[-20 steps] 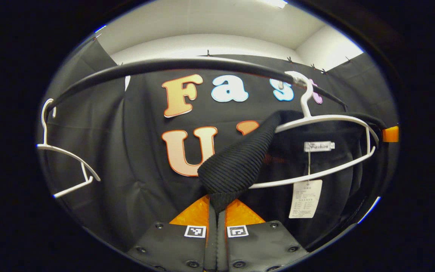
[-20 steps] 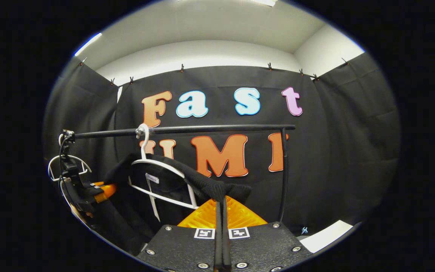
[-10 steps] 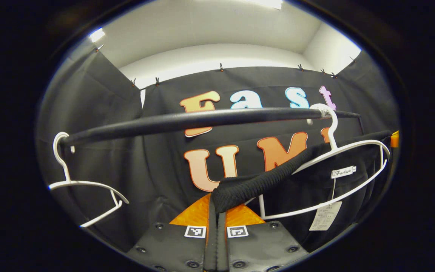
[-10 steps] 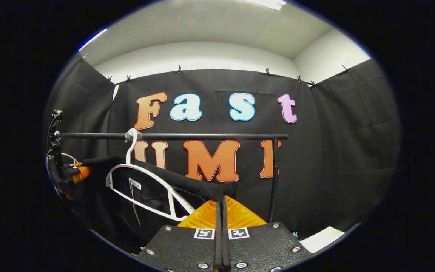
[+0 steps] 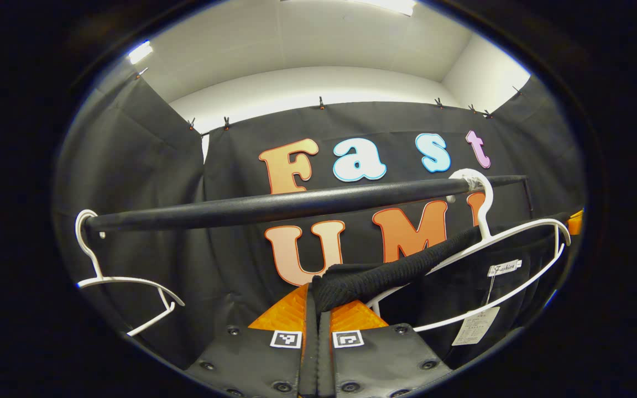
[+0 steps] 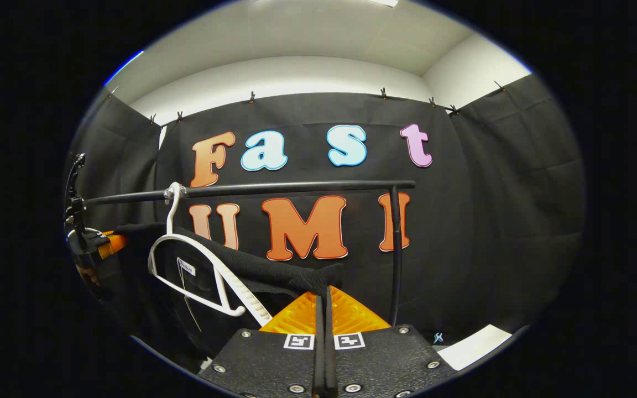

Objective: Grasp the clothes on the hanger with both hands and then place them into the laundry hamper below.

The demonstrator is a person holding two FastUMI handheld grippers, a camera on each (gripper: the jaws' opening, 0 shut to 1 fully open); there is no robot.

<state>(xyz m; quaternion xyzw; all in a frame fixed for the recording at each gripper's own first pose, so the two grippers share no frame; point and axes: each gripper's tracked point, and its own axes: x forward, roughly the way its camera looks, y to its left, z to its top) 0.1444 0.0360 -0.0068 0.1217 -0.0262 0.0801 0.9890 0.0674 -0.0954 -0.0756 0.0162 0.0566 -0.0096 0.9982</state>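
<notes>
Both tools, left tool point(image 5: 314, 301) and right tool point(image 6: 324, 296), pinch one black garment point(image 5: 390, 271) (apparently knit); two white hangers point(image 5: 125, 287) hang.

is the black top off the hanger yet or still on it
Still partly on. The black top drapes over the white hanger, which hangs on the rail; both tongs, left and right, pinch its stretched shoulders.

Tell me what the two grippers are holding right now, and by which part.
Both hold the black garment: left gripper pinches one ribbed edge, right gripper the other.

Black ribbed garment point(image 5: 385, 273), white hanger point(image 5: 495, 243)
</notes>
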